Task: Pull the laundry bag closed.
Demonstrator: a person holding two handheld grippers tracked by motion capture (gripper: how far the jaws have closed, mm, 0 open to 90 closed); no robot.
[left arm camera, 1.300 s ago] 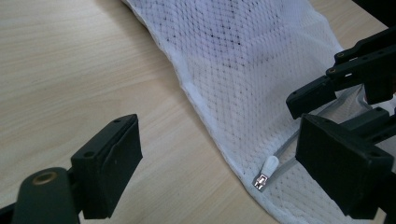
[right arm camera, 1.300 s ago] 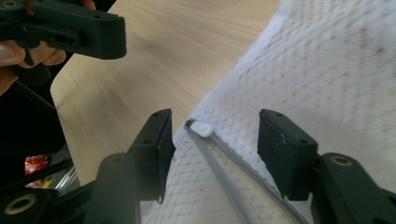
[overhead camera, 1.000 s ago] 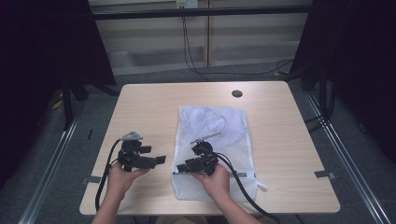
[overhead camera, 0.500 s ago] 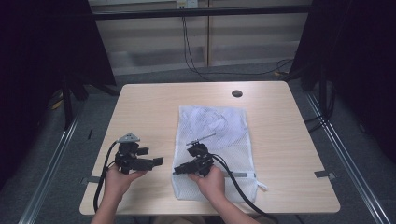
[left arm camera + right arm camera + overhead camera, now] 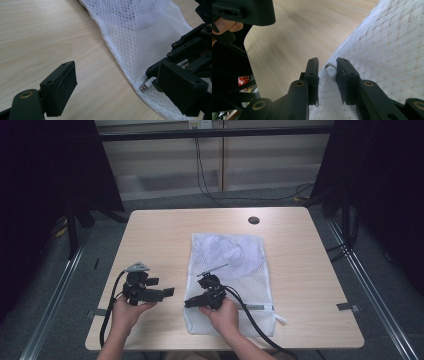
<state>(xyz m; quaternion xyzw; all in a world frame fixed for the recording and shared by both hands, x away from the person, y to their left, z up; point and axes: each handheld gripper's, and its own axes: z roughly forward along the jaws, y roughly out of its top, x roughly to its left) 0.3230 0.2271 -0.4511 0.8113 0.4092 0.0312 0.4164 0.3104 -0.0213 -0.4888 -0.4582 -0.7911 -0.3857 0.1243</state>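
Presently, at the left of the high view, the left gripper (image 5: 169, 293) is held by the person's left hand (image 5: 125, 312) over bare wood near the front edge of the table (image 5: 165, 230), its jaws pointed toward the white mesh laundry bag (image 5: 235, 265) and standing just short of the bag's left edge. In the left gripper view, its jaws are spread wide, with nothing between them but tabletop and the bag's hem; nothing is gripped. The bag is laid flat on the middle of the table, its long side running from the front edge toward the far edge, and something pale and folded is seen through the mesh at its far end. At the bag's near left edge, the right gripper (image 5: 190, 303) is held by the right hand (image 5: 222, 315), which rests on the bag. In the right gripper view, the jaws of the right gripper (image 5: 327, 75) are drawn close together but not fully closed, and the small white zipper pull (image 5: 330, 71) is set between their tips; whether it is actually pinched cannot be told. A round dark hole (image 5: 253, 220) is seen in the tabletop near the far edge, well apart from the bag.
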